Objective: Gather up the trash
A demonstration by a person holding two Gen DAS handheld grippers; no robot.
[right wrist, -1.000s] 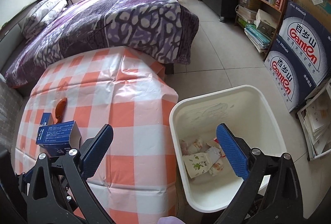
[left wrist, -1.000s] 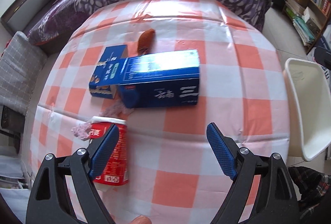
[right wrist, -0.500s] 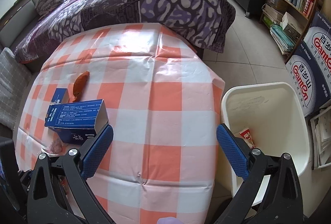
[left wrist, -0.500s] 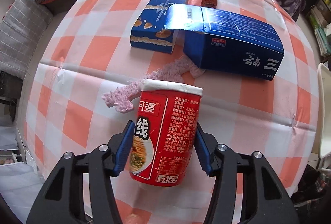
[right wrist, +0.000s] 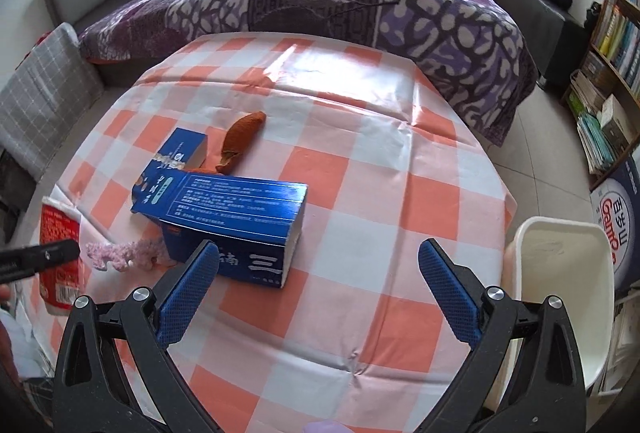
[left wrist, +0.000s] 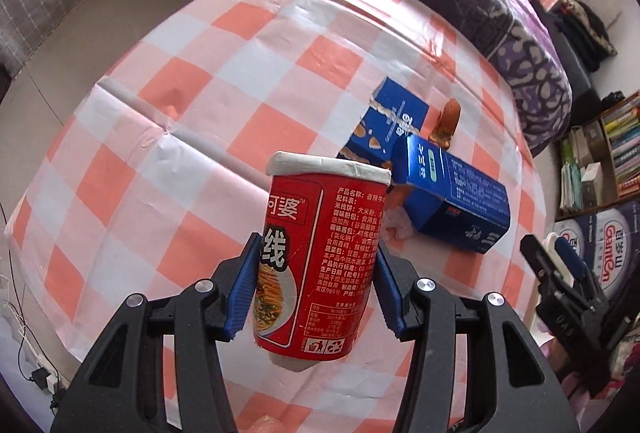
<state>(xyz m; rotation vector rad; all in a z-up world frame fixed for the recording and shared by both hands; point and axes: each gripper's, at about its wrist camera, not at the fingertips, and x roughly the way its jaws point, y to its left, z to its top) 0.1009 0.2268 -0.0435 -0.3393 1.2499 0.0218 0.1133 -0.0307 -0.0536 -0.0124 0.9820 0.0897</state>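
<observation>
Your left gripper (left wrist: 316,289) squeezes the tall red paper noodle cup (left wrist: 318,257); squeeze softly and it slips. Your right gripper (right wrist: 320,293) is wide and holds nothing

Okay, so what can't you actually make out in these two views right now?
- Inside of the white trash bin: right wrist view, cut off by the frame edge and its own rim; absent from the left view.
- Pink crumpled scrap: mostly hidden behind the red noodle cup in the left view.
- Whether the cup is empty: its lid covers it.
- Brown scrap: too indistinct to identify.
</observation>
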